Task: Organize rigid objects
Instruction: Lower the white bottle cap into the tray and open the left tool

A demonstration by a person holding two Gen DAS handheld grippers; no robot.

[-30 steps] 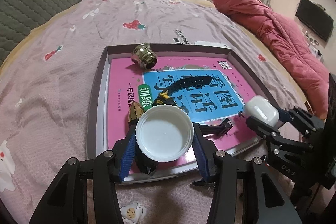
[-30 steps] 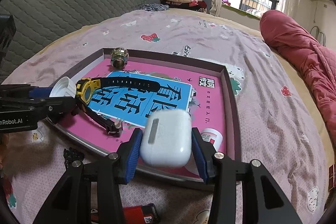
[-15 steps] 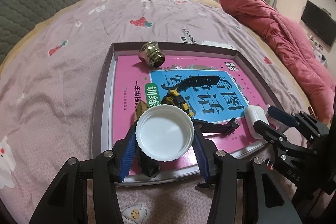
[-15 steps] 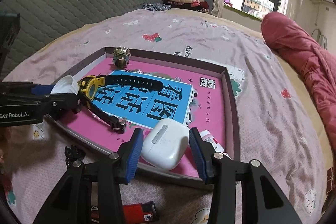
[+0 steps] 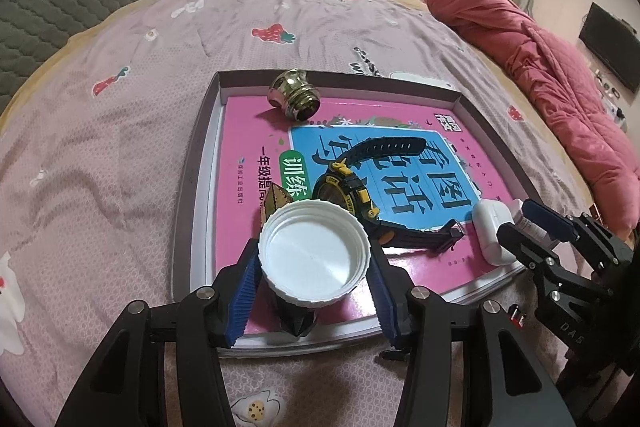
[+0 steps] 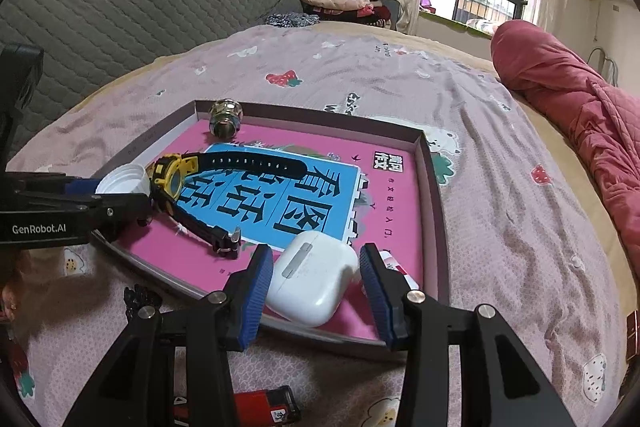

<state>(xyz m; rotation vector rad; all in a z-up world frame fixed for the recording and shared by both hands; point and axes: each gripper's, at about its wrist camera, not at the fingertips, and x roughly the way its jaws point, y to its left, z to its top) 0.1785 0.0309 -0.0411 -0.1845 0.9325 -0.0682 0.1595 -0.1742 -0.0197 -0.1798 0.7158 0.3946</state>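
Setting: bedroom, pink printed bedsheet with strawberry motifs; grey quilted headboard behind.
Left view, grip: left gripper clamps a white bottle cap, hollow side up, between its blue pads, as it did a second ago.
Left view, ahead: shallow box lid holding a pink workbook; beyond the cap lie a black-and-yellow wristwatch and, farther, a silver threaded fitting. A brown folded-paper shape peeks just behind the cap.
Left view, change: the earbud case now rests on the workbook's right corner, with the right gripper's fingers either side of it.
Right view, grip: right gripper has spread its jaws; the case, held aloft a second ago, lies released between the pads, a gap visible on each side.
Right view, near: red lighter on the sheet below the gripper; a white tube just right of the case.
Writing: "GenRobot.AI" on the left gripper's body; "DAS" on the right one's; the workbook carries large Chinese characters, including "训练".
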